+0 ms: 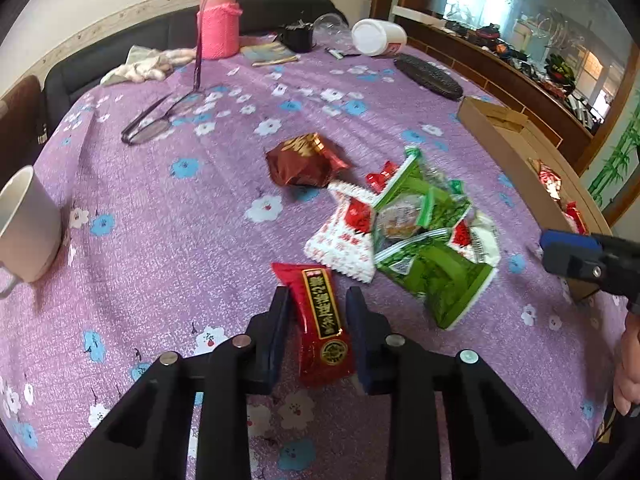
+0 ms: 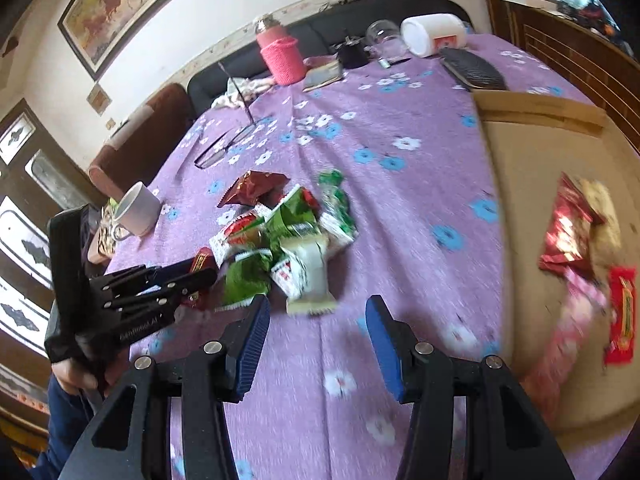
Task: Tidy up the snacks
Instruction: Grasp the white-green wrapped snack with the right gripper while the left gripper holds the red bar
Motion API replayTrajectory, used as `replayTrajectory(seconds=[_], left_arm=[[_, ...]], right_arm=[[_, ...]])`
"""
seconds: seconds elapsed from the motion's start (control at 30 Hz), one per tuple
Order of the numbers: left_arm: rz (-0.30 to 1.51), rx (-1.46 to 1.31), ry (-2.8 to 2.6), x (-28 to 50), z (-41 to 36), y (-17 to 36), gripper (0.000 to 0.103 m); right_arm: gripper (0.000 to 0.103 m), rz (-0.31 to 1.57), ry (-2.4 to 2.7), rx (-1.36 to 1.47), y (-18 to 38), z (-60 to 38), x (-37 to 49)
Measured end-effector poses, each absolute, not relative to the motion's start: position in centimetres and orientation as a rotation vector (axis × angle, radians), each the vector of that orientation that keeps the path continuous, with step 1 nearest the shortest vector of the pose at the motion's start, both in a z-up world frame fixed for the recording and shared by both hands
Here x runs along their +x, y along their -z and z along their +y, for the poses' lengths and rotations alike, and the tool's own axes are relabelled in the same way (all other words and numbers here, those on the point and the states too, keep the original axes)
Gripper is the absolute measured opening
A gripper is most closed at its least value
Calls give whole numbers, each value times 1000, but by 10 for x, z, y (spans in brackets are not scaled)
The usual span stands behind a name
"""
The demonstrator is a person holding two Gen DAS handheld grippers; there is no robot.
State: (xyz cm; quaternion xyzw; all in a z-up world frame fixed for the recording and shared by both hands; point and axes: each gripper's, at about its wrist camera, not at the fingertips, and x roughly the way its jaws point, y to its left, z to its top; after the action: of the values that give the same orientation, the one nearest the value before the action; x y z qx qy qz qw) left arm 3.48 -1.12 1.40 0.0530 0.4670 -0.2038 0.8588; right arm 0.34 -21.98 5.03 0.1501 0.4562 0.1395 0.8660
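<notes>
While my left gripper [image 1: 318, 300] points down at the table, its two dark blue fingers [image 1: 276, 320] sit on either side of a long red snack packet [image 1: 320, 316] — close against its edges, though I cannot tell whether the pads truly press on it. That packet is a glossy foil bar with a black and gold label strip down its middle and a round gold seal near my end. Its long axis runs along my fingers, one crimped end pointing away toward the pile, the other lying back between the pads.

Just beyond it lies the heap of snacks [image 1: 416, 232]: crinkly green wrappers, white ones with red print and zigzag edges, and a puffed brown foil bag [image 1: 304, 160] a little apart at the far side. All of it rests on a purple cloth [image 1: 160, 208] printed with blue and white flowers.

My right gripper [image 2: 318, 320] hovers over bare cloth with its ribbed blue pads well apart and nothing between them — a white wrapper [image 2: 310, 276] of the heap lies just ahead of the tips. To its right is a shallow cardboard box [image 2: 520, 184] holding red foil packets [image 2: 568, 232] and a pink one [image 2: 576, 312], blurred. A white mug [image 1: 28, 228] stands at the left edge.
</notes>
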Motion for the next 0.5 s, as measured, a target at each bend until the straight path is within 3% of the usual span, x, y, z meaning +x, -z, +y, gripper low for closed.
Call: replayTrajectory(seconds=[0.23,0.3,0.33,0.5], left_arm=[[951,120,402,35,-15,-12,27],[934,169,376,32,-20,-11,18],[928,179,361,32,-21,-11,18],[909,124,345,35,-14,-17,18]], right_arm=[[53,1012,-294,241,-28,-198,36],[28,1003,-286,223,-23,-195,37],[22,996,-279,210,-22,-193,37],[21,899,-286,242,-23,-206,31]])
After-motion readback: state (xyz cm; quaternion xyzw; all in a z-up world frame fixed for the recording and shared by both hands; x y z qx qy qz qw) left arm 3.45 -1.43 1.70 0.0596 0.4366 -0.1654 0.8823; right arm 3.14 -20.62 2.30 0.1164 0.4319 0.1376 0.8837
